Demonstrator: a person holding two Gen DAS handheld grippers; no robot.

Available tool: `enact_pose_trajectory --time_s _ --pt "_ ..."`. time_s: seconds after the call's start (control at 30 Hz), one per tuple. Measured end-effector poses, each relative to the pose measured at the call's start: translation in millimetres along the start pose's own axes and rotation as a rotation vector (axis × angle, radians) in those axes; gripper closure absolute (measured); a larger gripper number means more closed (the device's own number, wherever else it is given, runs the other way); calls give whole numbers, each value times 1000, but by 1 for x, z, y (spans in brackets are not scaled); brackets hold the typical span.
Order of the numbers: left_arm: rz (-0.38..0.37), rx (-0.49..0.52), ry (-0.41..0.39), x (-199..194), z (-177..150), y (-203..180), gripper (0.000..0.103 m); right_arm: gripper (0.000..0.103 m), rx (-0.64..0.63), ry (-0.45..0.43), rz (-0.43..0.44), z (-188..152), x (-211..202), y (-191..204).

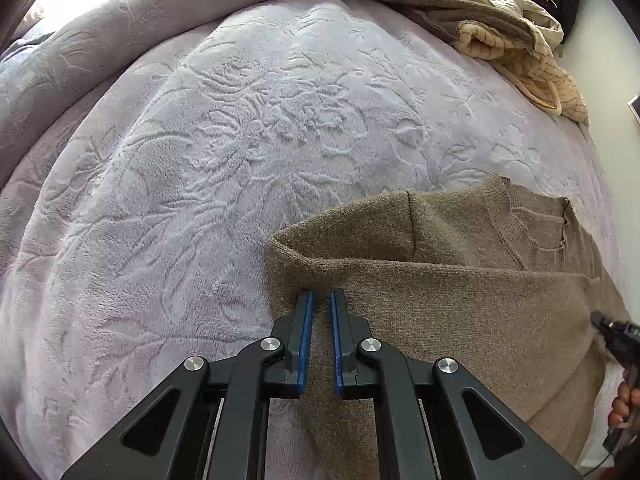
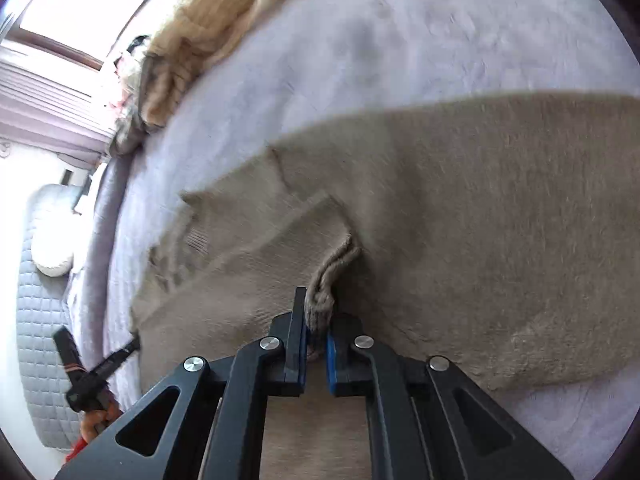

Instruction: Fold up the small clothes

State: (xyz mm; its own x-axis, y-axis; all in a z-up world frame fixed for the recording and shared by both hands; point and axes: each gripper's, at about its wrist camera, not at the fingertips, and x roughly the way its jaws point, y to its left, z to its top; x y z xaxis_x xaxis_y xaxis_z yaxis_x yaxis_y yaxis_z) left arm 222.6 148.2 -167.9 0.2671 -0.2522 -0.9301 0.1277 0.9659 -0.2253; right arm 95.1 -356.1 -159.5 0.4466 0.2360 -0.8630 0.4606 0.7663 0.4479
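A brown knit sweater (image 1: 460,280) lies on the lilac bedspread (image 1: 240,140), one side folded over so a sleeve runs across the chest below the ribbed neckline (image 1: 532,224). My left gripper (image 1: 322,300) hovers over the sweater's folded left edge, its jaws slightly apart with nothing between them. In the right wrist view the sweater (image 2: 460,200) fills the middle, blurred by motion. My right gripper (image 2: 318,312) is shut on a ribbed bunch of the sweater's cuff (image 2: 324,292). The right gripper also shows at the right edge of the left wrist view (image 1: 616,336).
A pile of beige and brown quilted clothes (image 1: 500,28) lies at the far right corner of the bed, and shows in the right wrist view (image 2: 200,40). A rolled duvet (image 1: 120,20) runs along the far side. A grey quilted seat (image 2: 40,320) stands beside the bed.
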Motion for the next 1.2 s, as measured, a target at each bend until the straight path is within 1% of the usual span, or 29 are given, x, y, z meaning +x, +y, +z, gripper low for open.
enact_pose_trajectory --time_s 0.03,0.07,0.1,0.13,0.17,0.2,0.27,0.37,0.4,0.47,0.5,0.53,0.57,0.63,0.67,0.7,0.73,0.83,0.9,1.03,1.1,1.2 --pt "4 -10 4 -3 0 1 93 95 15 13 6 -3 3 -7" --pt "11 -16 5 -8 0 1 93 92 26 3 15 -5 0 -8" --pt "25 -14 1 -15 -2 1 93 85 28 -7 1 -6 -6 -8" --pt "40 -5 -6 -23 -5 1 93 81 26 -22 -26 -9 -15 -5" --pt "38 3 -9 -30 -9 0 93 73 26 -32 -40 -14 -25 -9" --pt "22 9 -6 -38 -15 -2 93 69 24 -42 -34 -20 -33 -5" --pt "-3 25 1 -49 -25 -7 93 69 -4 -41 0 -25 -40 5" --pt "-30 55 20 -52 -45 -22 93 69 -124 -55 2 -28 -38 39" --pt "-24 67 29 -48 -51 -28 93 69 -163 -56 -6 -28 -33 49" --pt "40 90 63 -31 -63 -37 93 69 -200 -40 -21 -26 -17 59" --pt "68 96 79 -23 -72 -36 93 69 -211 -24 -49 -26 -7 59" --pt "66 89 72 -20 -78 -33 93 70 -220 8 -113 -25 9 56" --pt "53 78 50 -22 -83 -30 93 74 -214 28 -134 -26 16 51" --pt "67 65 53 -30 -89 -26 93 74 -191 13 -102 -27 9 45" --pt "86 64 59 -34 -92 -25 92 73 -188 18 -105 -29 6 43" --pt "96 63 64 -39 -96 -22 92 69 -181 28 -119 -31 2 41" --pt "94 57 68 -43 -99 -21 92 69 -167 39 -133 -35 -3 36" --pt "110 50 78 -59 -108 -24 92 67 -96 62 -84 -47 -23 21" --pt "125 52 85 -71 -116 -32 92 60 -80 67 -78 -54 -33 17" --pt "110 77 98 -89 -130 -60 92 58 -65 78 -60 -72 -57 16" --pt "101 96 93 -98 -136 -76 92 54 -61 81 -53 -80 -66 18" --pt "76 135 97 -106 -136 -106 92 51 -55 79 -42 -89 -78 19"
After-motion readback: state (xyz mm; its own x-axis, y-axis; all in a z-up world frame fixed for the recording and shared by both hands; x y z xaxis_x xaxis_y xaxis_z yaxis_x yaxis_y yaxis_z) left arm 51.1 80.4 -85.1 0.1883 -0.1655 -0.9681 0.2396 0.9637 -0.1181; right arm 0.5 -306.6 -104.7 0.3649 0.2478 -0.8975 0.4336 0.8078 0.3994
